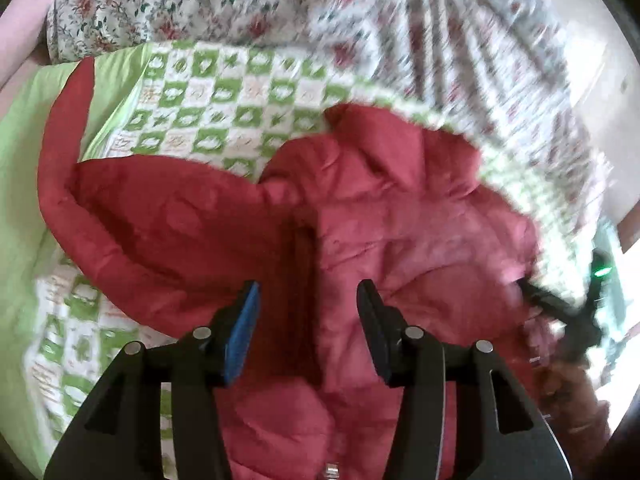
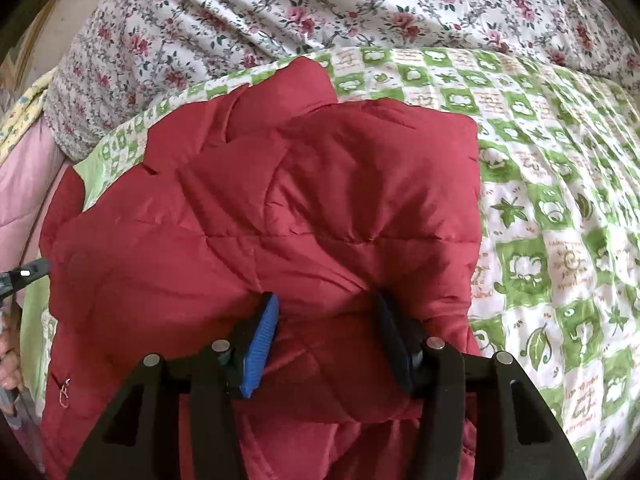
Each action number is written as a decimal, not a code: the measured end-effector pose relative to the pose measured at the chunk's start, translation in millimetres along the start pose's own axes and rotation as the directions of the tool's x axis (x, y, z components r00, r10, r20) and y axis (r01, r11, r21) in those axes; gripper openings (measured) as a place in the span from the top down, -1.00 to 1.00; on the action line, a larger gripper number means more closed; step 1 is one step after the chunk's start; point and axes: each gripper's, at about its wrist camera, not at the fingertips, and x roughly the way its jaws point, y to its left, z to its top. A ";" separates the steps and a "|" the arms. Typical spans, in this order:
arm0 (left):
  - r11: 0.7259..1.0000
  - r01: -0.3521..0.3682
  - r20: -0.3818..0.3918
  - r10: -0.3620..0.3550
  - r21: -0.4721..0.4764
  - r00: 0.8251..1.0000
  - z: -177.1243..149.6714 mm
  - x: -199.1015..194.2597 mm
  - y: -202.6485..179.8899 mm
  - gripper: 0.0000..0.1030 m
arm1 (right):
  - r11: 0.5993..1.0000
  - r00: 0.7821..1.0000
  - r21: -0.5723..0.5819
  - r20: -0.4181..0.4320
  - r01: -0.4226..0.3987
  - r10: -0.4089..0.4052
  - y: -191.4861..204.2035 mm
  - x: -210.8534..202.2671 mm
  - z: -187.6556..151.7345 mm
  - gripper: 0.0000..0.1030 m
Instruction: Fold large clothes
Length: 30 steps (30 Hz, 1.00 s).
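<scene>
- A red quilted puffer jacket (image 2: 280, 208) lies spread and partly folded on a green-and-white checked quilt with leaf and flower prints (image 2: 552, 184), which covers a bed.
- Beyond the quilt, at the far side, sits a bunched white bedcover with a pink rose print (image 2: 320, 4).
- Left tongs (image 1: 308, 308): the jaws stand partly apart above the jacket — one blue pad (image 1: 244, 332) and one dark pad face each other with a gap between. A deep crease of the red fabric runs under that gap; no fabric is pinched between the pads.
- Right tongs (image 2: 326, 320): the jaws are likewise partly apart, set low on a puffed fold of the jacket. The red padding bulges up between the two pads, yet whether the pads press on it I cannot tell for sure; they look loose around it.
- In the left wrist view the other tongs show at the jacket's right edge, blurred, with a green light on them.
- In the right wrist view the jacket fills the middle — a zip pull (image 2: 64, 390) shows at its lower left, and a folded panel ends in a straight edge to the right.
</scene>
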 end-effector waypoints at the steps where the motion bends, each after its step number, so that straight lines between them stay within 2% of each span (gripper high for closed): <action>1: 1.000 0.029 0.013 -0.029 0.001 0.999 -0.6 -3.4 -4.1 0.06 | 1.000 1.000 -0.008 -0.001 0.013 -0.013 1.8 0.2 0.4 -0.02; 3: 0.996 0.088 0.011 -0.088 0.028 0.996 -1.9 -1.3 -20.4 0.06 | 0.999 0.999 -0.023 0.000 0.038 -0.038 4.5 2.8 -0.3 -0.02; 4: 0.995 0.094 0.000 -0.094 0.044 0.996 -2.6 4.7 -27.9 0.06 | 0.998 0.999 -0.027 0.004 0.048 -0.048 4.8 3.0 -0.9 -0.02; 7: 0.996 0.022 -0.052 -0.018 0.085 0.998 -6.4 39.1 -43.7 0.06 | 0.999 0.999 -0.010 0.010 0.045 -0.045 0.5 4.5 -1.5 -0.03; 10: 0.995 -0.008 -0.106 0.018 0.097 0.994 -15.6 72.8 -41.9 0.06 | 1.000 1.000 0.014 0.000 0.024 -0.024 -5.0 1.9 -2.2 -0.03; 13: 0.994 -0.025 -0.109 0.037 0.104 0.993 -20.4 82.2 -40.0 0.06 | 0.999 0.999 0.025 -0.027 0.029 -0.028 1.2 -8.5 5.3 -0.05; 16: 0.992 -0.039 -0.105 0.052 0.119 0.993 -22.8 80.2 -44.3 0.05 | 0.999 0.998 -0.027 0.057 -0.017 0.019 24.0 -36.8 16.7 -0.10; 18: 0.992 -0.044 -0.104 0.056 0.119 0.993 -23.3 82.0 -44.2 0.05 | 0.997 0.996 -0.081 0.086 -0.010 0.017 38.9 -42.1 21.2 -0.27; 20: 0.992 -0.048 -0.102 0.060 0.115 0.993 -24.1 82.5 -42.9 0.05 | 0.991 0.998 -0.132 0.059 0.013 -0.005 50.0 -30.0 22.2 -0.31; 23: 0.990 -0.056 -0.097 0.069 0.127 0.993 -26.7 83.6 -42.4 0.05 | 0.983 0.992 -0.159 -0.066 0.095 -0.106 41.5 16.9 7.5 -0.33; 25: 0.986 -0.070 -0.087 0.084 0.150 0.993 -30.2 85.6 -42.5 0.05 | 0.984 0.995 -0.156 -0.022 0.091 -0.095 30.2 23.7 -0.9 -0.34; 30: 0.982 -0.109 -0.076 0.122 0.151 0.990 -32.1 86.5 -46.9 0.05 | 0.979 0.992 -0.163 -0.020 0.119 -0.124 33.6 23.2 -1.3 -0.37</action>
